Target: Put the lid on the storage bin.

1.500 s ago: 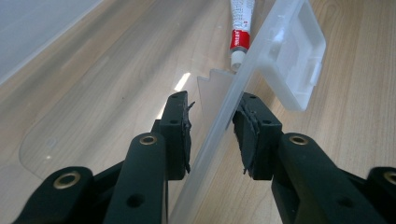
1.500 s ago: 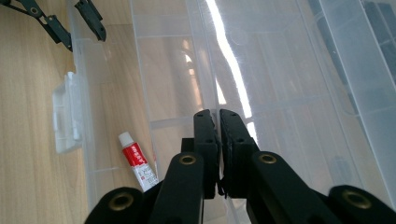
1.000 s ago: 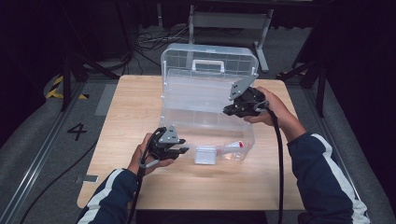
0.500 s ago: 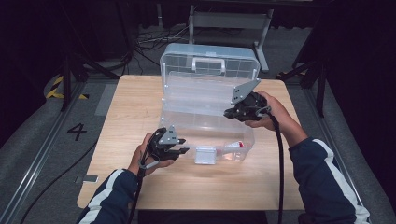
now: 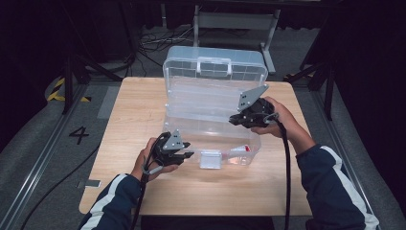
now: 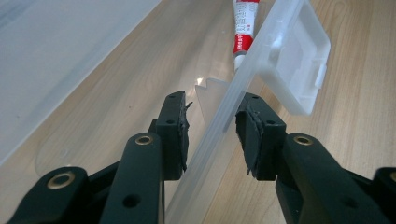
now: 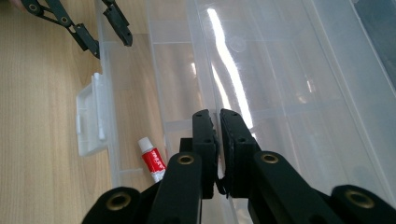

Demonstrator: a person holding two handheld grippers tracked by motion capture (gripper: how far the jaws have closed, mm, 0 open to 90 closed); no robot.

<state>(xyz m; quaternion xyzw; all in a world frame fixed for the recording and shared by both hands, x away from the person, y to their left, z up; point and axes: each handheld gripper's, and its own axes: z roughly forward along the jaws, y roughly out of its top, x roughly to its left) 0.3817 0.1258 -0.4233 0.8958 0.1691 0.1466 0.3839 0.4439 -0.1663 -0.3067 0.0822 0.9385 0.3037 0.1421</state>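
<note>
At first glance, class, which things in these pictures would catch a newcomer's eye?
A big clear plastic case stands open mid-table, its lid tilted up behind. The left gripper straddles its front wall beside the white latch, while the right gripper is shut on an inner wall. A red-and-white tube lies inside near the front.

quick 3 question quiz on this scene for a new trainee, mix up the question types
1. True or false: the clear plastic box on the table has its lid closed.
2. What lies inside the box near its front wall? A) a red and white tube B) a screwdriver C) a roll of tape
3. What do the left gripper's open jaws straddle?

Key
1. False. The lid stands open, tilted back.
2. A. The red and white tube lies on the box floor, close to the white latch.
3. The front wall of the box; its pads do not press on it. The right gripper is shut on a thin wall of the tray.
</note>
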